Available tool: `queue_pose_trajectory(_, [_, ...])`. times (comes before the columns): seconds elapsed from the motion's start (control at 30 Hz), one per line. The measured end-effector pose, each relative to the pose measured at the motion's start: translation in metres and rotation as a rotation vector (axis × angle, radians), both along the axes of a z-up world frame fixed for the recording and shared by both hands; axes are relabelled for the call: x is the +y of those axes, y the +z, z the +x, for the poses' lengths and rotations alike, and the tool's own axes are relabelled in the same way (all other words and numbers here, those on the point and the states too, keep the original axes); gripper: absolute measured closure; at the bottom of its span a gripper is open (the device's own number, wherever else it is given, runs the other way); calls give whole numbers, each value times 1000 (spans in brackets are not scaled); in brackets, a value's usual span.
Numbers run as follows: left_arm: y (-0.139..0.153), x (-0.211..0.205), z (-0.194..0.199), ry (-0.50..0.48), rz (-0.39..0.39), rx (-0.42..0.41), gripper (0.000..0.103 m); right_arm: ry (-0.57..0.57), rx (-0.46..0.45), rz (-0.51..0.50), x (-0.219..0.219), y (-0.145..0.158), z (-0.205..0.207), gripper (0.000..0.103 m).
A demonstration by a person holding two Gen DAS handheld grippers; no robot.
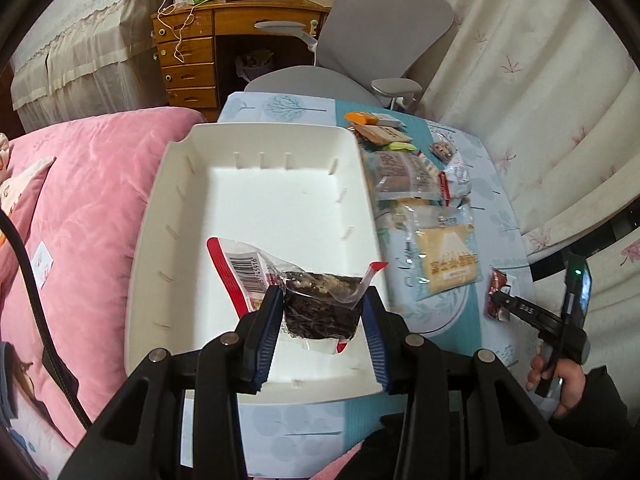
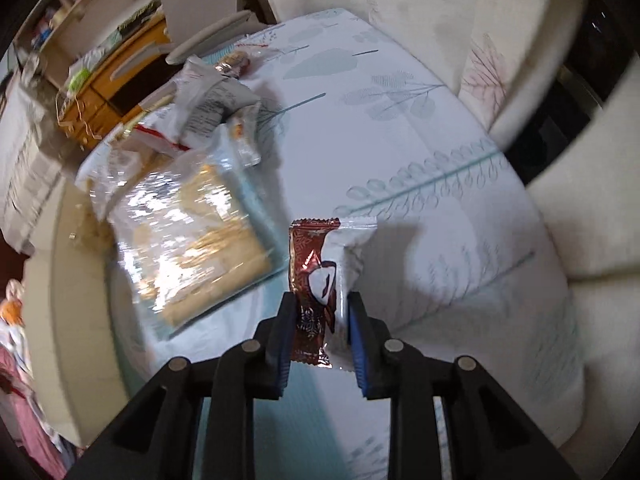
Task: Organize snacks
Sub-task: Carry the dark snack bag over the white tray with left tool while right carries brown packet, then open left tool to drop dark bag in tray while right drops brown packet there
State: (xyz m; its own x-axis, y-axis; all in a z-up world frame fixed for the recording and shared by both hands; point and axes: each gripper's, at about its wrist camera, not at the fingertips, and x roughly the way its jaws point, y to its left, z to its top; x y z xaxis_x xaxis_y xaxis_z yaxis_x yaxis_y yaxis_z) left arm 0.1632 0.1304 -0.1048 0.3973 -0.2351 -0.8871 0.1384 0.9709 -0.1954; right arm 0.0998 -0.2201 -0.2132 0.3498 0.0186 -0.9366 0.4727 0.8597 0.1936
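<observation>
The left gripper (image 1: 323, 312) clamped a dark snack packet (image 1: 320, 304) over the white tray (image 1: 160, 216). The right gripper (image 2: 322, 334) pinched a small red wrapper (image 2: 316, 280) mid-body above the table (image 2: 400, 120). Both packets appeared light, crinkly and slippery.

White bin (image 1: 256, 200): smooth matt plastic, slotted walls. Dark snack pack (image 1: 316, 304): clear glossy film, crinkled, rough dark filling showing through. Left hand-held gripper (image 1: 320, 320): matt black plastic arms, ribbed blue pads, dull metal pins. Small brown wrapper (image 2: 316, 280): shiny foil-like film with a white patch. Bread bag (image 2: 192, 240): clear plastic, strong glare. Counter (image 2: 400, 120): smooth printed cover, slight sheen. Pink quilt (image 1: 92, 184): soft plush cloth. Desk (image 1: 188, 40): varnished wood.
</observation>
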Motion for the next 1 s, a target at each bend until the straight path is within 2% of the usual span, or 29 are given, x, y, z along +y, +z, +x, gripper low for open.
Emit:
queue_pose_trajectory(0.23, [-12, 45, 11, -6, 16, 20, 64, -65, -125, 80, 51, 28, -26, 78])
queue_pose_trajectory(0.43, [-23, 73, 11, -1, 21, 58, 64, -13, -226, 140, 96, 52, -35, 78])
queue_pose_trajectory(0.67, [-23, 96, 7, 27, 1, 39, 64, 198, -380, 225, 159, 88, -30, 78])
queue_pose_trajectory(0.87, [-19, 107, 4, 32, -13, 15, 64, 405, -455, 214, 215, 108, -26, 76])
queue_pose_trajectory(0.9, [-19, 108, 3, 33, -12, 13, 61, 426, -460, 216, 220, 110, -25, 76])
queue_pose_trajectory(0.93, [-18, 109, 3, 36, -10, 9, 49, 440, -456, 212, 225, 110, -23, 72])
queue_pose_trajectory(0.97, [-16, 109, 3, 38, -4, 4, 35, 448, -440, 200, 229, 109, -21, 59])
queue_pose_trajectory(1.0, [-15, 111, 2, 39, -6, -3, 32, 448, -412, 184, 232, 107, -19, 50])
